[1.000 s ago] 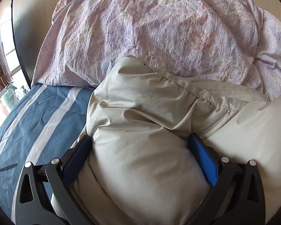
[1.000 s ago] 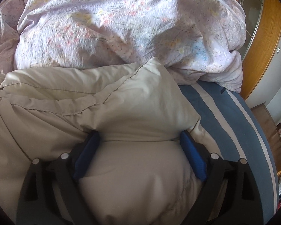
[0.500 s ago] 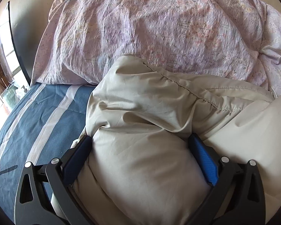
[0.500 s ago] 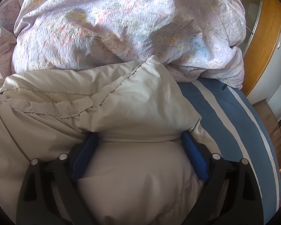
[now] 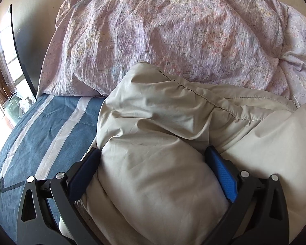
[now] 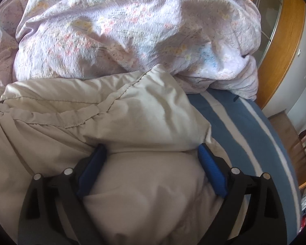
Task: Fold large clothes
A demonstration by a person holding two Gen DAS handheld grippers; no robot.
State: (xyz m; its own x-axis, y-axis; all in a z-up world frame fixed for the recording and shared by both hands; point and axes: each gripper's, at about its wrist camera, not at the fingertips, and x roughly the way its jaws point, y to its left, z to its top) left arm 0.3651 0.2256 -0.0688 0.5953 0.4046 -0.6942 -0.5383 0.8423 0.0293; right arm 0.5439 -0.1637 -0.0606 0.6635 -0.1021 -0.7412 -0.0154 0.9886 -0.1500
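A puffy beige padded garment (image 5: 163, 110) lies folded on the bed, its stitched edge toward the pillows. My left gripper (image 5: 153, 151) sits on the garment's left part, jaws spread wide, and the cloth bulges up between the blue pads (image 5: 222, 169). In the right wrist view the same garment (image 6: 132, 110) fills the lower frame. My right gripper (image 6: 151, 146) rests on its right part, also wide open, and a folded layer lies just past its fingertips. Neither pair of pads visibly squeezes the cloth.
A crumpled floral lilac duvet (image 5: 163, 30) (image 6: 132, 30) is heaped just behind the garment. Blue sheet with white stripes (image 5: 40, 132) (image 6: 244, 132) shows on both sides. A window (image 5: 6, 47) is at far left, a wooden door frame (image 6: 285, 51) and chair at far right.
Almost nothing: the right wrist view has drifted slightly, so the garment's corner sits a little further left. Jaws and cloth stand as before.
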